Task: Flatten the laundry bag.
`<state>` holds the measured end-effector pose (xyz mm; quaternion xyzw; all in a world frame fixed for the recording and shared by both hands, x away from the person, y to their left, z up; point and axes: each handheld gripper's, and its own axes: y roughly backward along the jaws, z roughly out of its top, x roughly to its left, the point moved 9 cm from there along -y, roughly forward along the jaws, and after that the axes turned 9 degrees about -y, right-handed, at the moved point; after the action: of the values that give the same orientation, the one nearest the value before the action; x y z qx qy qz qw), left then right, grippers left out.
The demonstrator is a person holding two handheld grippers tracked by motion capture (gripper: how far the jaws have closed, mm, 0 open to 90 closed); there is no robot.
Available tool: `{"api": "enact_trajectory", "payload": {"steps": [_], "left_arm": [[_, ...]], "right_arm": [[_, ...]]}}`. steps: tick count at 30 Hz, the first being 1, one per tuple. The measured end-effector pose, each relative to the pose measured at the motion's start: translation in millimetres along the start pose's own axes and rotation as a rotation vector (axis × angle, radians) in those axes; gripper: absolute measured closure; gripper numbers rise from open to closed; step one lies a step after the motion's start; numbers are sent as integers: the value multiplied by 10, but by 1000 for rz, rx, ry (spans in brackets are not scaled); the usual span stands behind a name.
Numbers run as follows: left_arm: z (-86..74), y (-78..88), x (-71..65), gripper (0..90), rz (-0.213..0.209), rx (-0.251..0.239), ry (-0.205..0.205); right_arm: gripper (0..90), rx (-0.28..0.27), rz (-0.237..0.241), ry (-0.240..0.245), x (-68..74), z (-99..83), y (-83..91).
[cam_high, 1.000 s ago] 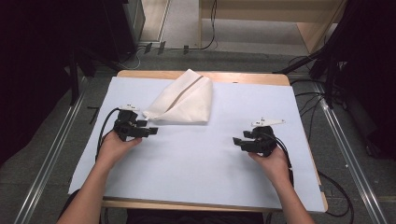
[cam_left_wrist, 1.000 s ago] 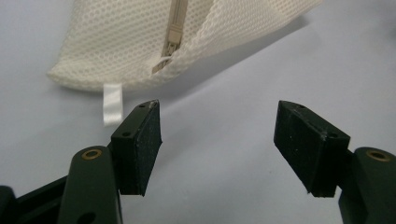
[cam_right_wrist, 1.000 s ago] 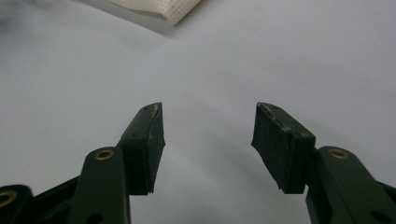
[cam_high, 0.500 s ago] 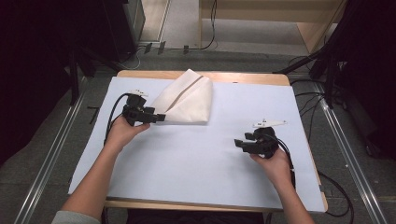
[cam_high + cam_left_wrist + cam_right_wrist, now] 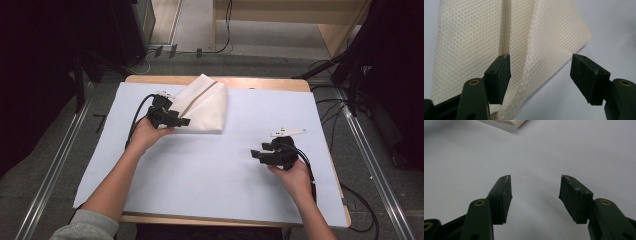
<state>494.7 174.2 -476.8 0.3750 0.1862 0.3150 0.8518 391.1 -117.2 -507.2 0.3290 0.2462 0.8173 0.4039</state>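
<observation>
A cream mesh cloth (image 5: 205, 102), folded into a rough triangle with a beige seam, lies at the back middle of the pale blue table cover (image 5: 200, 170). My left gripper (image 5: 181, 121) is at the cloth's left lower edge, jaws open. In the left gripper view the cloth (image 5: 474, 37) lies close ahead, and a raised fold of it sits between the two pads (image 5: 501, 75) without being pinched. My right gripper (image 5: 256, 154) rests at the right of the table, open, with nothing in it. In the right gripper view a cloth corner (image 5: 511, 122) shows at the top edge.
The wooden table edge (image 5: 250, 81) shows behind the cover. Cables (image 5: 360, 205) trail off the right side. Metal rails (image 5: 50, 170) run along the floor on both sides, and dark stands are at the back corners.
My left gripper has moved away from the person and to the right, up to the cloth's left edge. The right gripper has stayed in place.
</observation>
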Motion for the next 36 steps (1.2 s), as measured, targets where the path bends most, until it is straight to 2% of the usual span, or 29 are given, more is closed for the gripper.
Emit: {"api": "enact_trajectory", "payload": {"steps": [3, 7, 9, 12, 13, 16, 17, 19, 20, 22, 24, 28, 31, 36], "left_arm": [[39, -104, 26, 339, 0, 17, 10], [40, -183, 47, 347, 6, 27, 8], [19, -243, 52, 360, 0, 36, 19], [-9, -303, 35, 467, -17, 46, 31], [-28, -326, 20, 467, -31, 62, 26], [-62, -370, -39, 600, -42, 93, -2], [-75, -376, -70, 720, -61, 102, -12], [-78, -373, -88, 846, -73, 104, -14], [-74, -369, -100, 868, -79, 97, -16], [-66, -350, -125, 874, -91, 96, -27], [-63, -328, -181, 879, -129, 95, -22], [-65, -275, -275, 881, -159, 97, -40], [-70, -193, -380, 881, -193, 66, -41], [-119, -106, -500, 881, -222, 56, -48]], "right_arm": [[449, 1, 1, -3, -6, -6, 6], [450, 1, 3, -4, -5, -13, 11], [451, -1, 3, -1, -5, -16, 13], [451, 1, 1, -10, -2, -26, 19], [452, 3, -1, -10, -5, -30, 21], [454, -2, -3, -6, -17, -35, 27], [455, -4, -4, -9, -19, -37, 37], [458, -7, -5, -8, -26, -37, 45], [458, -7, -6, -9, -28, -37, 46], [458, -6, -7, -8, -29, -38, 49], [458, -7, -8, -6, -30, -40, 51], [458, -9, -10, -5, -22, -39, 50], [459, -12, -10, 0, -6, -34, 53], [460, -14, -8, 4, 26, -29, 57]]}}
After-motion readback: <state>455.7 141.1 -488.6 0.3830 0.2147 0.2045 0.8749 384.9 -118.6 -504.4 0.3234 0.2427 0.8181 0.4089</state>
